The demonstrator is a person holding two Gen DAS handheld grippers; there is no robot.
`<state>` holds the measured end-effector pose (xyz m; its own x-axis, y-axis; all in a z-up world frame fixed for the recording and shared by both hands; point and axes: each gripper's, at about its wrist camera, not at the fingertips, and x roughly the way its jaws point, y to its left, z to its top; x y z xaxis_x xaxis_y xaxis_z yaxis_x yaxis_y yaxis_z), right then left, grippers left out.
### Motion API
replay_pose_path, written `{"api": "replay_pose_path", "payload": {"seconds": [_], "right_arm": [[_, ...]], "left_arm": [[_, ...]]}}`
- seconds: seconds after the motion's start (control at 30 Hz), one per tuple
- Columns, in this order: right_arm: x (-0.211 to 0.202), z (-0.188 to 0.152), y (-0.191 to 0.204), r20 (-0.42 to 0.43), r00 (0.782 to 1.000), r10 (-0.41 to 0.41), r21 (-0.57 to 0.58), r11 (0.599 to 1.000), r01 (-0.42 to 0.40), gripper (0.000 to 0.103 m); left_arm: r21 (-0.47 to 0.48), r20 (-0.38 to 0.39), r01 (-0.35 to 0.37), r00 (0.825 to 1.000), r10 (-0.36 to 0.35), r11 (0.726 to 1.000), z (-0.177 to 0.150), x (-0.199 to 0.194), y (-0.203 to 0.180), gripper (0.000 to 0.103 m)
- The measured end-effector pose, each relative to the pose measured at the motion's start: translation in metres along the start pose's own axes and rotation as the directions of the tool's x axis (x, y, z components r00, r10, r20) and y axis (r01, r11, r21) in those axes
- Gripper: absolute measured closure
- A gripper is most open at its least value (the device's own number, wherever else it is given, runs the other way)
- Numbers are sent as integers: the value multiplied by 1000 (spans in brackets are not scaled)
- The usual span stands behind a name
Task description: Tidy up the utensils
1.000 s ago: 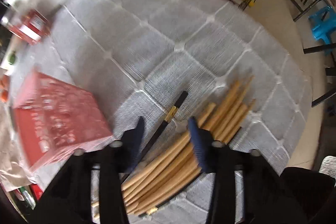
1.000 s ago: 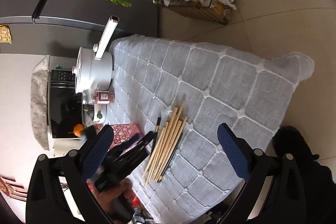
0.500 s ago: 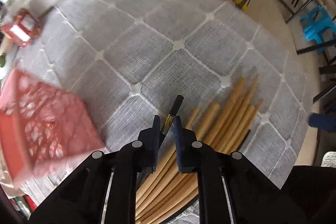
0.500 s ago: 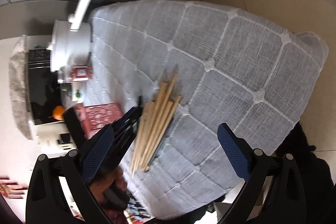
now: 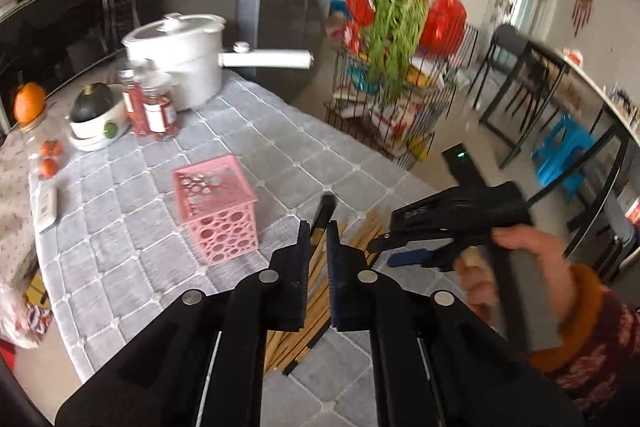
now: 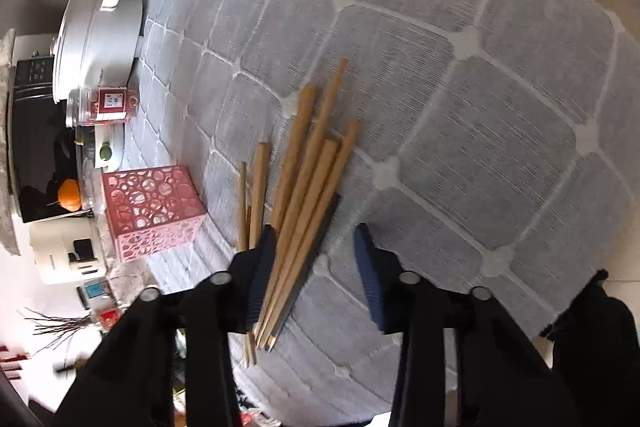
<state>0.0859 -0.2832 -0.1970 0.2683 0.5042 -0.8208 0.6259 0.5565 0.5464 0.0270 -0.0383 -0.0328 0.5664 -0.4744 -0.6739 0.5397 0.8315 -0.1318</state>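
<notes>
- The left gripper point(image 5: 318, 247) is clenched on 1 black chopstick point(image 5: 325, 209), whose tip sticks up past the pads, pointing away from the camera and lifted clear of the cloth.
- The right gripper point(image 6: 314, 259) is closing; the wooden chopsticks point(image 6: 308, 171) run up between its jaws, hard against the left pad, while the right pad stands apart from them, so nothing is gripped there yet.
- In the right wrist view a dark chopstick point(image 6: 320, 231) lies along the right edge of that bundle, parallel to it.
- The bundle's long axis runs away from the right fingers, roughly in line with them, fanning out at the far ends on the grey quilted tablecloth point(image 6: 460, 107).
- The pink perforated holder point(image 5: 214, 205) stands upright on the cloth to the left of, and beyond, the left gripper, mouth open upward.
- Judged from this, the left hand is the nearer to the holder, and the held stick must be tipped upright over its mouth.
- The white pot point(image 5: 176, 59) and jars point(image 5: 150, 107) stand well beyond.
</notes>
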Motion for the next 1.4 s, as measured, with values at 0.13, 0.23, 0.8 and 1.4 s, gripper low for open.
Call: {"api": "replay_pose_path", "payload": {"seconds": [0.13,0.23,0.8,1.4], "right_arm": [[10,2,8,33,999,-30,9,1000,30,75],[10,0,12,73,996,-43,-5,999,43,85],[-61,-45,41,277,960,-33,-304,945,120,93],[-22,-17,-36,-59,973,224,75,973,-220,98]], "left_arm": [[7,43,26,999,-26,1000,-7,-23,12,97],[-1,60,45,997,-44,999,-10,-31,16,97],[-59,136,44,990,-36,997,-14,-57,25,98],[-65,126,58,991,-49,996,-13,-50,13,98]]}}
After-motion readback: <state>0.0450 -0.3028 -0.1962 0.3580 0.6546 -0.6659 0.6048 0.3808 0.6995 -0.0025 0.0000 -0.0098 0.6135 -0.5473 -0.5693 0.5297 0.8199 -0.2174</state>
